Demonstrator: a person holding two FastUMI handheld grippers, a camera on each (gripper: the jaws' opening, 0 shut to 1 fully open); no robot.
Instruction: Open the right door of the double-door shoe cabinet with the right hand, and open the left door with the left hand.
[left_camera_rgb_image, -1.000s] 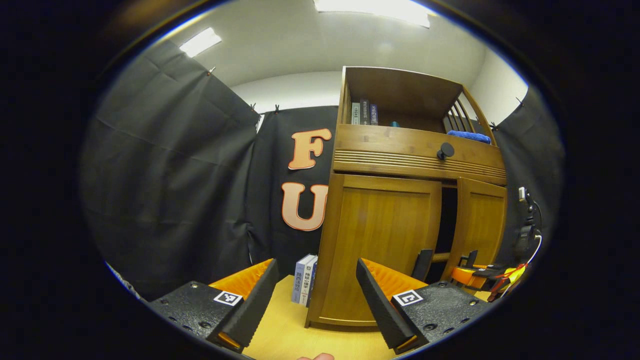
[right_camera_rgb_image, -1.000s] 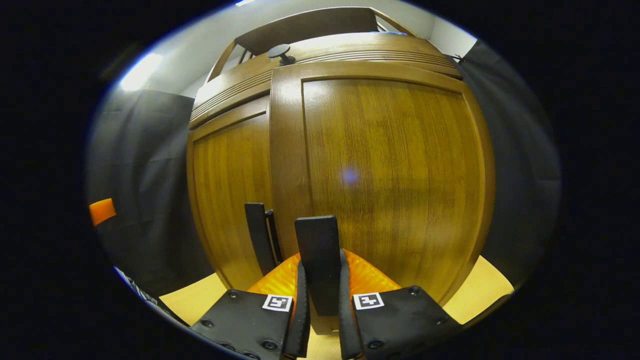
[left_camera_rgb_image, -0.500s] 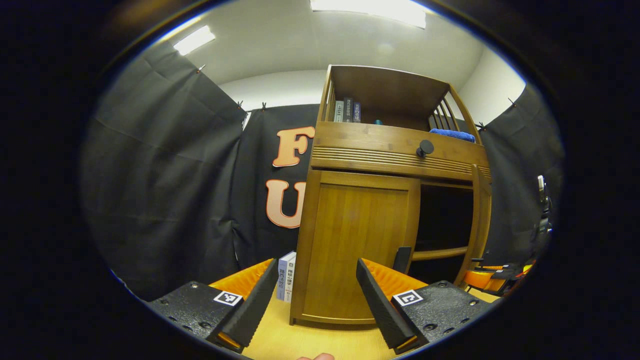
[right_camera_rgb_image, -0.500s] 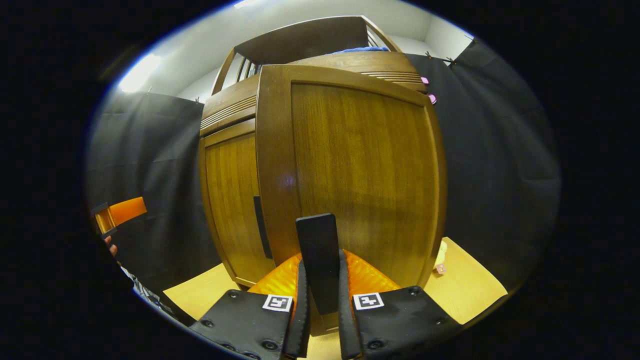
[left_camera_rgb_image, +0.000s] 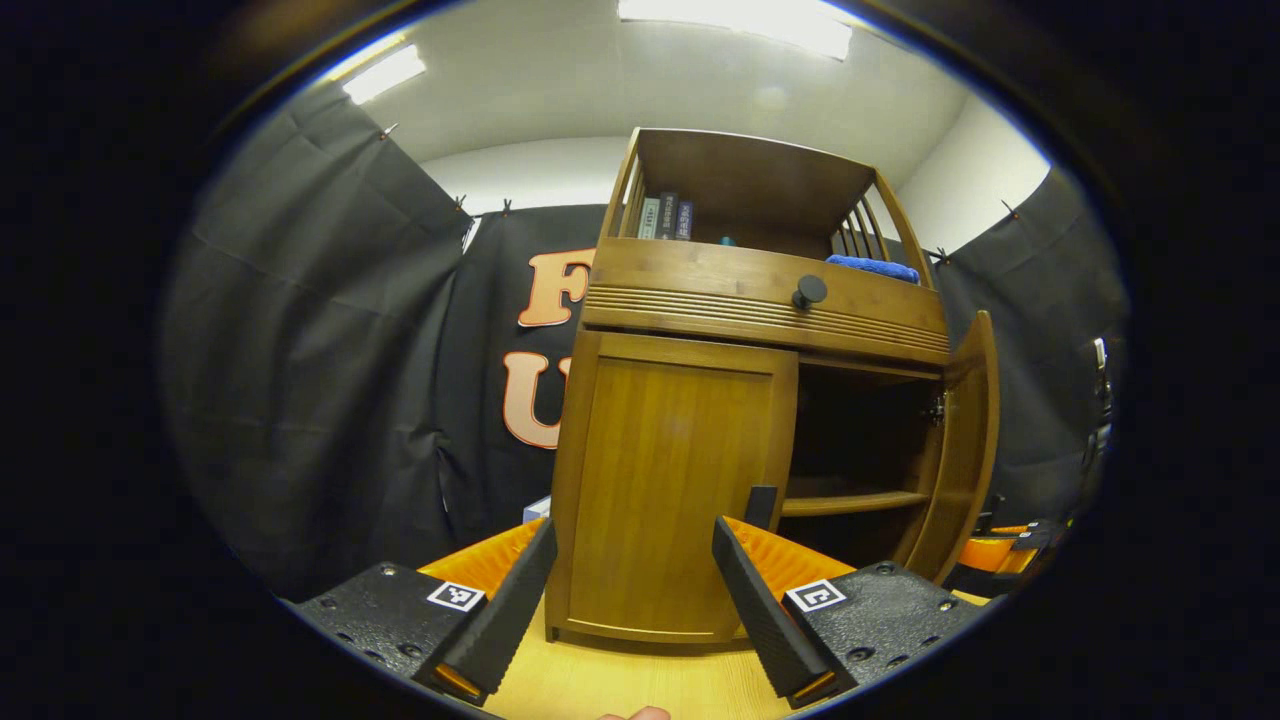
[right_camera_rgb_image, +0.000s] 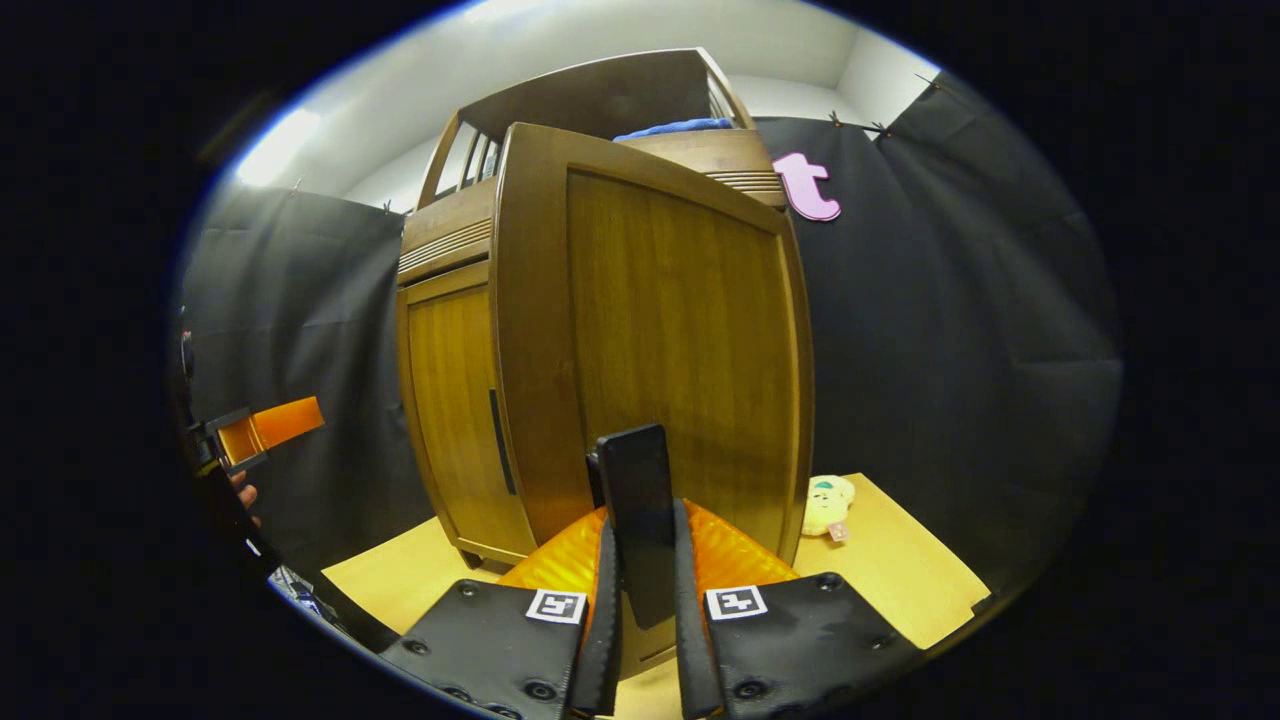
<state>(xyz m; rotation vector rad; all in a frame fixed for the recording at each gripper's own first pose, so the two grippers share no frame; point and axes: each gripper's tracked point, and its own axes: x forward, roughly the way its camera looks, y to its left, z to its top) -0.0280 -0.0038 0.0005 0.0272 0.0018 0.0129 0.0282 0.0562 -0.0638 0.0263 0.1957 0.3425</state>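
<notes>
Wooden right door (right_camera_rgb_image: 680, 340) swung wide, its upright dark handle (right_camera_rgb_image: 638, 510) clenched in right claw (right_camera_rgb_image: 640, 600). Left claw (left_camera_rgb_image: 630, 590) gapes, empty, facing shut left door (left_camera_rgb_image: 670, 480).

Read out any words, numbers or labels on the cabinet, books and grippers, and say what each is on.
Books on the upper shelf of the cabinet: spine text too small to read.
Square markers on the left gripper: coded patterns, no words.
Cabinet wood: no text visible.
</notes>
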